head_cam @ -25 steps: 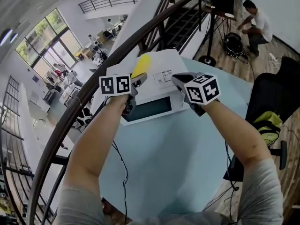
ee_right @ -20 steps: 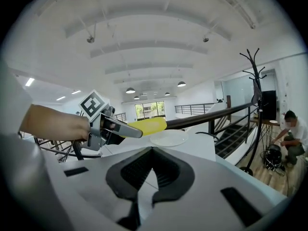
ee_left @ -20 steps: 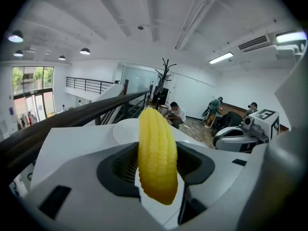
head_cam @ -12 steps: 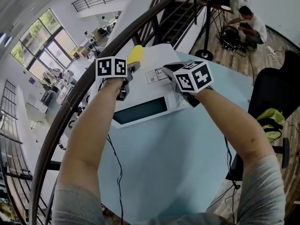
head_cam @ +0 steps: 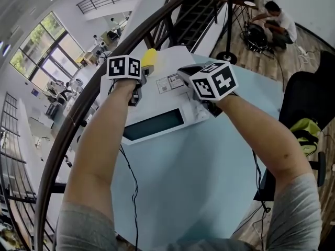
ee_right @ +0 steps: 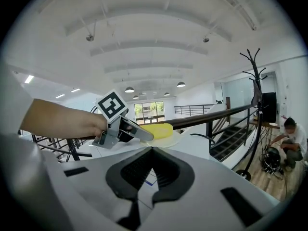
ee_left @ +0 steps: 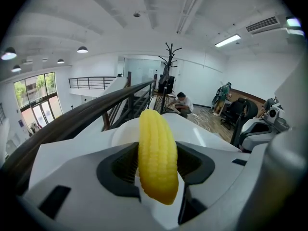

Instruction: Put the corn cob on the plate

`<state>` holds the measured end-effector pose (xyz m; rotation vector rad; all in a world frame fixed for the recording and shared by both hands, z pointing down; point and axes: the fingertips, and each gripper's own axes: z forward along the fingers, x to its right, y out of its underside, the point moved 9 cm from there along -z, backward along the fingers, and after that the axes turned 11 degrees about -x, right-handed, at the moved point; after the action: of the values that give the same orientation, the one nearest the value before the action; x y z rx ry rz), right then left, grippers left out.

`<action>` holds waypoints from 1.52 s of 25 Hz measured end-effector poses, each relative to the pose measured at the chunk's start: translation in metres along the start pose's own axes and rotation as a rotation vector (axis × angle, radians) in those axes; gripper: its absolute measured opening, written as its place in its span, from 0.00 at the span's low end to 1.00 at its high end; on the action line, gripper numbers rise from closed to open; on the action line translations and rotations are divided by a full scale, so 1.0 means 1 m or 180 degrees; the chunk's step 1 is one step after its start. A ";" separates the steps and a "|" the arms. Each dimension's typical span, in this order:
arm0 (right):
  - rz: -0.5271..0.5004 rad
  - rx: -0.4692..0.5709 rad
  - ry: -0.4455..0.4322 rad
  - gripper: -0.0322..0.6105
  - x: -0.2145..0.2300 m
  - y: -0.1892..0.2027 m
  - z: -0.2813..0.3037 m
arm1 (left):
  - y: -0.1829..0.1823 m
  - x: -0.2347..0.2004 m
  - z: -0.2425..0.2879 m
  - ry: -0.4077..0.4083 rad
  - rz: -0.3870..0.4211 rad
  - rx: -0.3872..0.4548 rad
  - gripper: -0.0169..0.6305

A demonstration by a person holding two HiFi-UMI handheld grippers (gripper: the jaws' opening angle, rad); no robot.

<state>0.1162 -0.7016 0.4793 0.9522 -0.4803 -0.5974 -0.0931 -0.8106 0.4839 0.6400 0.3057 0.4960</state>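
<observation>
Mezzanine of an open office, tall windows at far left. A dark railing (ee_left: 72, 123) is seen along the left edge, with stairs beyond it. A white microwave (head_cam: 157, 123) is carried on the pale blue worktop (head_cam: 199, 192), and a white plate (ee_right: 166, 142) is set on the microwave's top.

Left gripper (head_cam: 145, 71): clamped on the corn cob (ee_left: 157, 155), jaws kept apart by its width. The cob's long axis runs in line with the gripper, tip pointing away from the hand. In the right gripper view the cob is seen lying level over the plate; whether it touches the plate cannot be told. The plate is judged to lie directly beneath the cob, so only a short lowering and a release appear to be left. The left hand is the nearer one, being at the plate.

Right gripper (ee_right: 151, 170): jaws together, nothing held, kept over the microwave top just right of the plate.

Far right: wooden floor, a black office chair (head_cam: 309, 95), a person (head_cam: 276, 17) crouched by equipment.
</observation>
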 end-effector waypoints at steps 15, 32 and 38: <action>-0.0053 0.0005 0.0003 0.07 -0.004 0.004 0.001 | -0.001 0.003 0.009 -0.0222 0.0141 -0.0050 0.41; -0.0083 -0.0024 0.0033 0.07 -0.009 0.005 -0.004 | -0.002 0.009 -0.002 -0.0249 0.0176 0.0169 0.54; -0.0076 -0.0035 0.0088 0.07 -0.009 0.004 -0.016 | 0.004 0.010 -0.011 -0.0299 0.0136 0.0186 0.55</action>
<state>0.1207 -0.6840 0.4734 0.9558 -0.4410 -0.6070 -0.0909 -0.7973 0.4766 0.7256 0.2188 0.4976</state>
